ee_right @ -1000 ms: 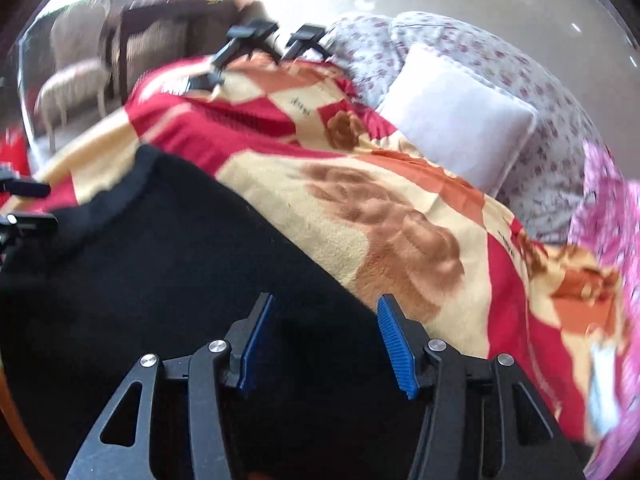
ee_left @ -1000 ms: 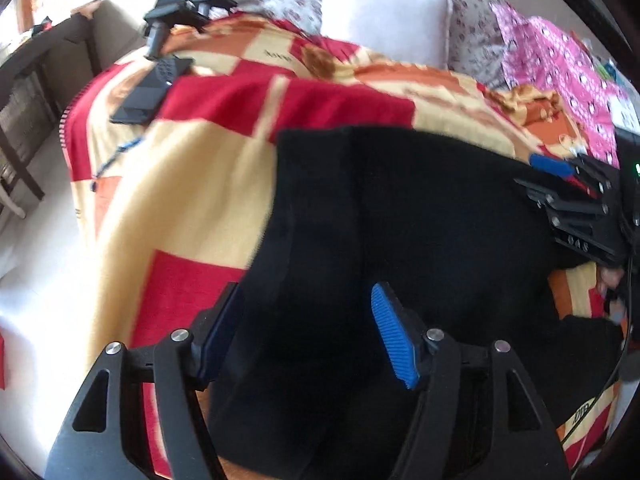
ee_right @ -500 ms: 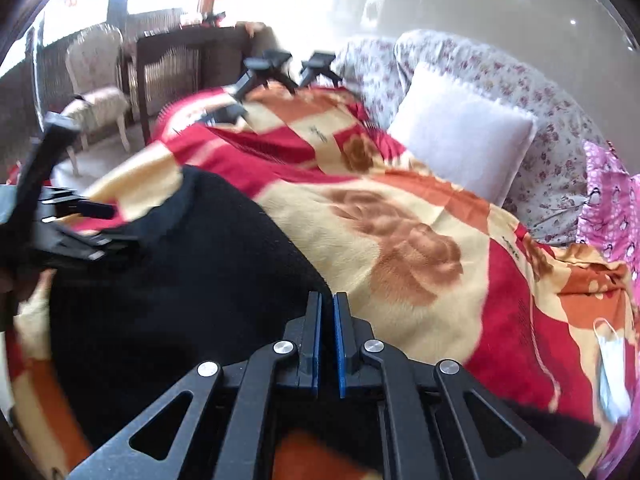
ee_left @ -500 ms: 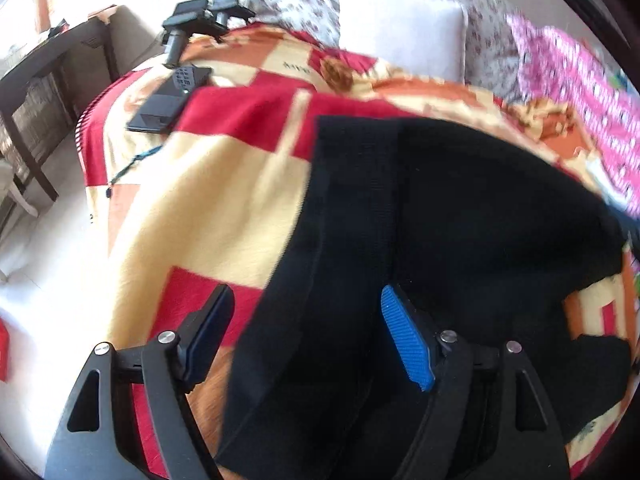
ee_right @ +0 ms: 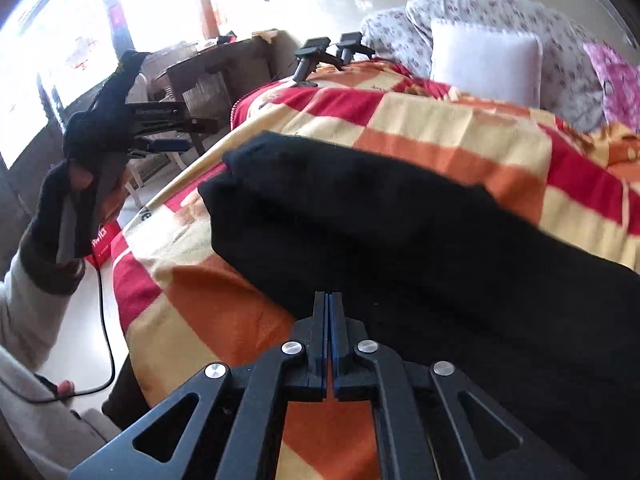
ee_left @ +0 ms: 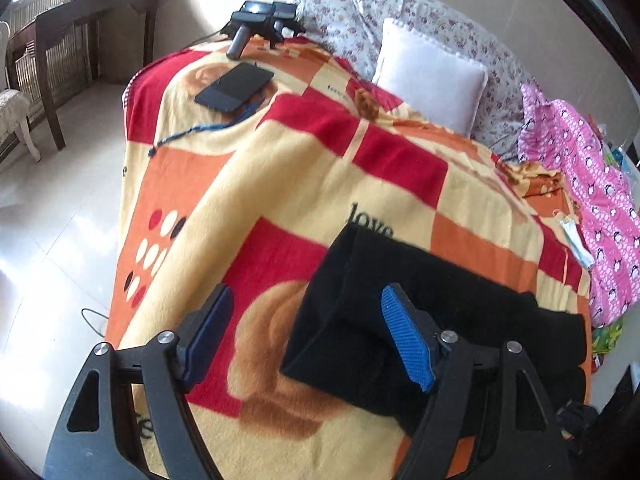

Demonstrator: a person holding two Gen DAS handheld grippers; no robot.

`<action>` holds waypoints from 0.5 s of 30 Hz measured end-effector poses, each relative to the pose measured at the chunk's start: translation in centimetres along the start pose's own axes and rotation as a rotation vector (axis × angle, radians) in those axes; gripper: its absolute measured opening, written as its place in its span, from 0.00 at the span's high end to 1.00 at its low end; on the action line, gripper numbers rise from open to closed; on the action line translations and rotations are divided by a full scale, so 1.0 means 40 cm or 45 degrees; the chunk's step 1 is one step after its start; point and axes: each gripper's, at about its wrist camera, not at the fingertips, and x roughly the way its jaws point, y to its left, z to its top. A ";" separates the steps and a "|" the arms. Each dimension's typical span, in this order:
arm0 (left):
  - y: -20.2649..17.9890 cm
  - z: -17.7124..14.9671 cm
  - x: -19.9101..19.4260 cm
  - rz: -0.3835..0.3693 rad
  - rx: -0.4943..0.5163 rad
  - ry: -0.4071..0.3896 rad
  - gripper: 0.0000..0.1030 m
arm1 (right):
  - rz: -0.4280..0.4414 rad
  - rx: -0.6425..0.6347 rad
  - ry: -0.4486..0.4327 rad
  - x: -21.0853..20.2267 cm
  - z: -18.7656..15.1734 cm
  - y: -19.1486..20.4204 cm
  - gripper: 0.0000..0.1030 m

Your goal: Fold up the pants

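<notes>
Lying folded on the blanket (ee_left: 280,184), black pants (ee_right: 400,232); left gripper (ee_left: 304,336) spread, right gripper (ee_right: 329,320) seemingly pinching them.

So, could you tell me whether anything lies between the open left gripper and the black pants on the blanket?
Nothing visible does. The left gripper is open above the blanket, and the folded end of the black pants lies right at its fingers. The phone rests far off near the bed's far corner.

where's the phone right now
In the left wrist view the phone lies upper left on the blanket, just before the spare tool at its far end.
</notes>
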 end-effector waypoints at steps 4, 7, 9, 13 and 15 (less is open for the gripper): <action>0.005 -0.006 0.019 0.001 -0.015 0.019 0.26 | -0.010 -0.146 -0.089 0.018 0.057 0.072 0.54; -0.007 -0.003 0.049 -0.004 -0.014 0.044 0.26 | -0.115 -0.332 -0.048 0.091 0.092 0.131 0.52; -0.026 0.003 0.076 0.004 0.018 0.058 0.26 | -0.243 -0.430 -0.005 0.152 0.104 0.146 0.55; -0.070 0.008 0.111 -0.034 0.080 0.067 0.40 | -0.230 -0.385 0.068 0.238 0.125 0.103 0.92; -0.101 0.014 0.119 -0.065 0.134 0.098 0.74 | -0.110 -0.229 0.056 0.220 0.142 0.059 0.94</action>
